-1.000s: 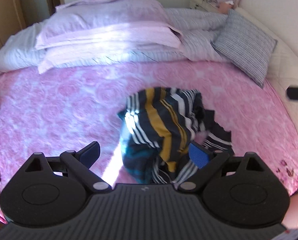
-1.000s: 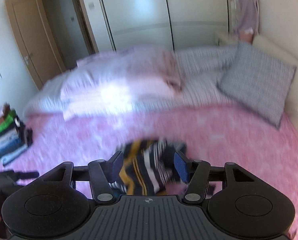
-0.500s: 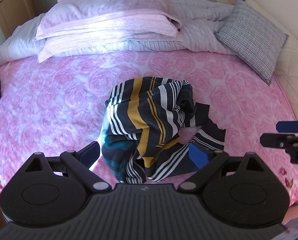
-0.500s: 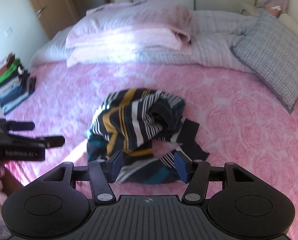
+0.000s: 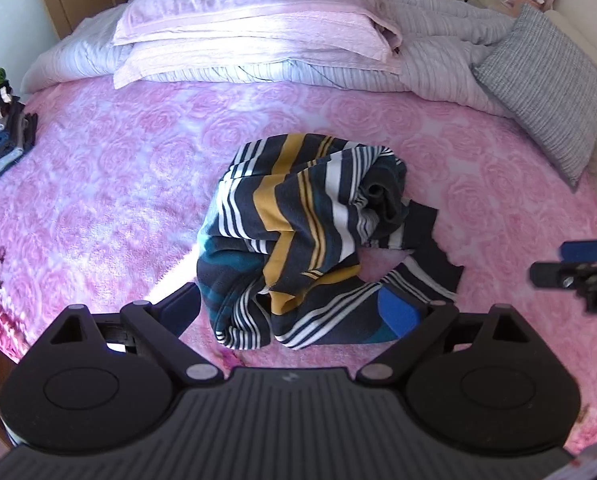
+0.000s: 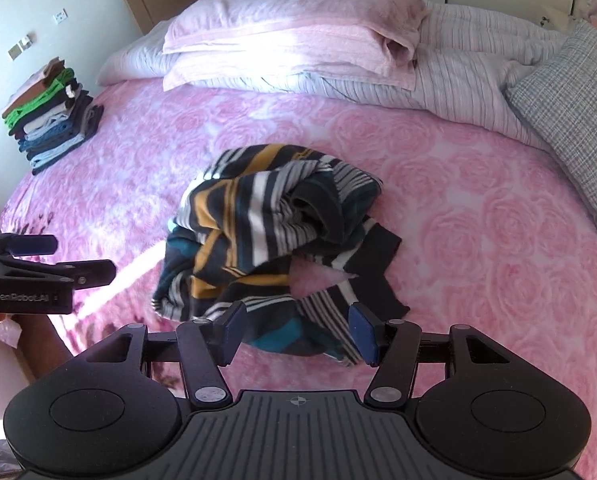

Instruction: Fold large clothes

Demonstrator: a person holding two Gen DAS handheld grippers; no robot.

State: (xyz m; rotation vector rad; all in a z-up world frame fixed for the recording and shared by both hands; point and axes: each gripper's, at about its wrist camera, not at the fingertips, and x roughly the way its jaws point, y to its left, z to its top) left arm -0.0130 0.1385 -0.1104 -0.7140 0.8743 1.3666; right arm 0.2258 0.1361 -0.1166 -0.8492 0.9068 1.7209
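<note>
In the left wrist view, the crumpled striped sweater (image 5: 310,236) is seen on the pink bedspread (image 5: 118,184), just beyond the left gripper (image 5: 294,312), whose jaws stand apart and empty. Bare bedspread is left on either side.

In the right wrist view, the sweater's near edge is framed by the spread, empty right gripper (image 6: 296,332). A stack of folded clothes (image 6: 50,116) is kept far left.

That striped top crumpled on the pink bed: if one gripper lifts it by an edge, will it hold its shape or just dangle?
Probably dangle. The striped top lies in soft folds, so it looks floppy. A loose dark end trails out and would likely swing. It seems light, unlikely to slip from the padded fingers.
</note>
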